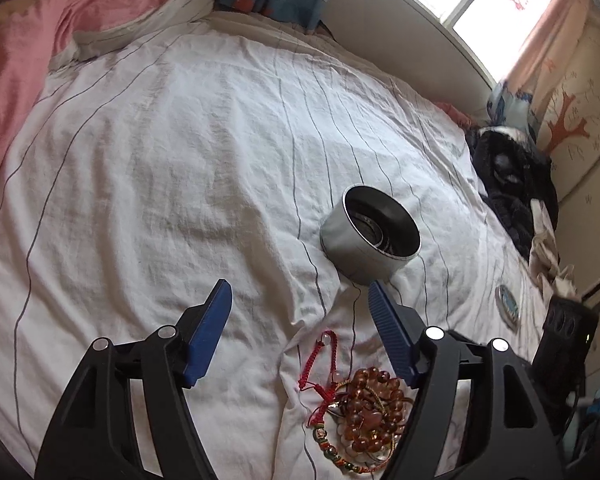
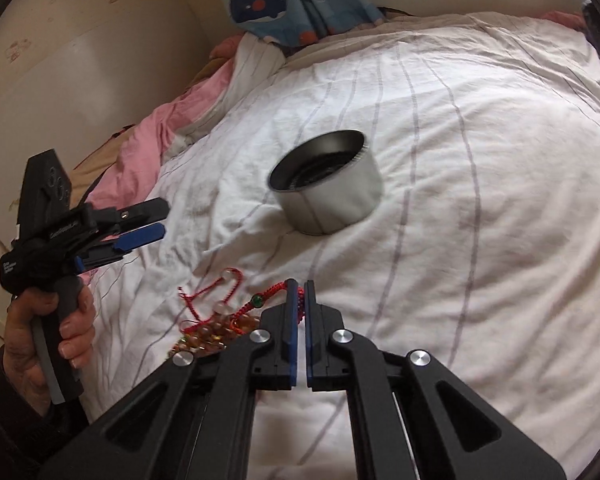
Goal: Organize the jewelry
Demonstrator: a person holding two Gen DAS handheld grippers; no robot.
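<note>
- Our left gripper (image 1: 300, 292) is spread wide and holds nothing, hovering over the striped white bedsheet (image 1: 160, 160)
- Our right gripper (image 2: 300, 284) is closed narrow, pinching a red cord bracelet (image 2: 276, 292) strung with a green bead
- The jewelry pile (image 1: 364, 412), amber beads tangled with red cords, lies on the sheet just beside the left gripper's right finger
- The round grey box (image 2: 328, 188) sits open beyond the pile, with something dark inside

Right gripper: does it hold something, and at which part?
The right gripper pinches a red braided cord near its end. The left gripper holds nothing.
</note>
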